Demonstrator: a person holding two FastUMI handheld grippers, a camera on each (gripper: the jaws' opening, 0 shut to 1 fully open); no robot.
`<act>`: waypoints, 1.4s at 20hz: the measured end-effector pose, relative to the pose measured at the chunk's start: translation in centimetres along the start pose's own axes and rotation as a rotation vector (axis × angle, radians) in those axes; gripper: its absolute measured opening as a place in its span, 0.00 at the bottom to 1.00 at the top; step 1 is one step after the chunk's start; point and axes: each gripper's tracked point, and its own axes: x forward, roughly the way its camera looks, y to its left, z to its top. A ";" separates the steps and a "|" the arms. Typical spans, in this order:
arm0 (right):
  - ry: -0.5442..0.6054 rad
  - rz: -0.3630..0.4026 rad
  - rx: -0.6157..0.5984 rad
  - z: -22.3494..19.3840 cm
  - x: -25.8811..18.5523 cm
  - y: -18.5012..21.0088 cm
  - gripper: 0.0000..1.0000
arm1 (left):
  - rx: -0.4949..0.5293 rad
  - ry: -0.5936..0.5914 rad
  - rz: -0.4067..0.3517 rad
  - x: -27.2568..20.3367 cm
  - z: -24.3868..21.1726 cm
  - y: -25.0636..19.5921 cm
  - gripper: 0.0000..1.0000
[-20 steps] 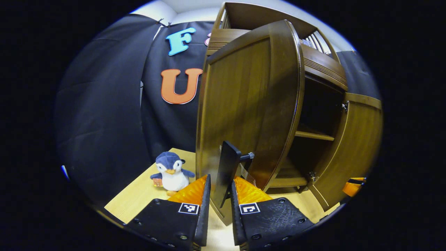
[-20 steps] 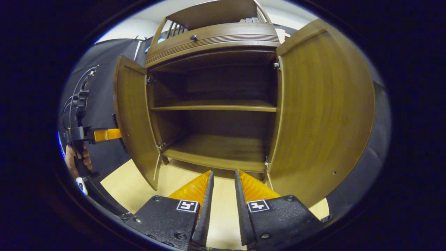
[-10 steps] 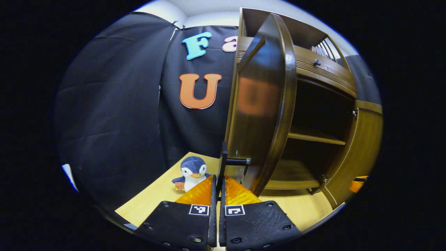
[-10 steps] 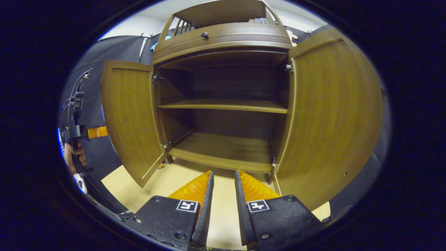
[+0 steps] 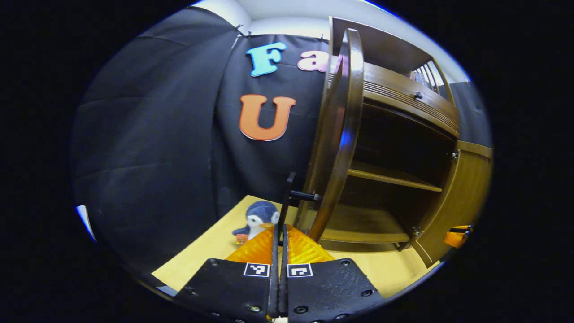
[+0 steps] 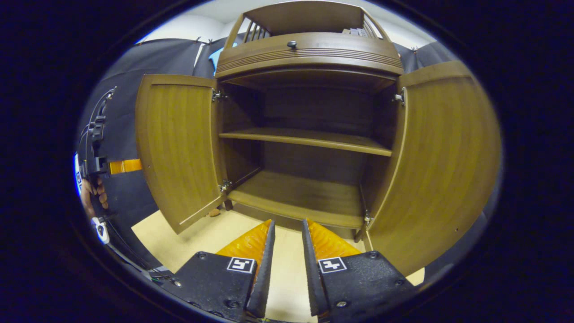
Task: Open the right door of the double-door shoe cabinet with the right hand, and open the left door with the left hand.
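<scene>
Dark flat handle (image 5: 287,197) stood upright, clamped between the closed fingers of the left gripper (image 5: 280,233) just off the left door (image 5: 334,134), seen edge-on and swung wide; right gripper (image 6: 285,233), jaws parted and empty, faced the shoe cabinet (image 6: 309,54) interior beside the open right door (image 6: 441,166).

In the left gripper view, a small blue-and-white plush penguin (image 5: 258,220) on the pale wooden surface (image 5: 197,253) sits partly hidden behind the left gripper's fingers (image 5: 255,244). The brown wooden cabinet's open left door (image 5: 337,134) appears edge-on, its face out of sight. In the right gripper view, a hand (image 6: 93,197) is partly cut off at the picture's edge.
</scene>
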 end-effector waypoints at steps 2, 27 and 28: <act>-0.002 0.012 -0.006 0.3 0.5 0.7 0.39 | -0.001 0.008 0.011 -0.3 -0.5 1.4 0.01; -0.265 -0.147 0.105 13.0 -5.6 -4.8 0.64 | 0.127 -0.233 -0.274 -4.9 8.3 -17.4 1.00; -0.279 -0.149 0.100 13.5 -6.0 -5.0 0.74 | 0.126 -0.245 -0.280 -5.0 8.8 -18.3 1.00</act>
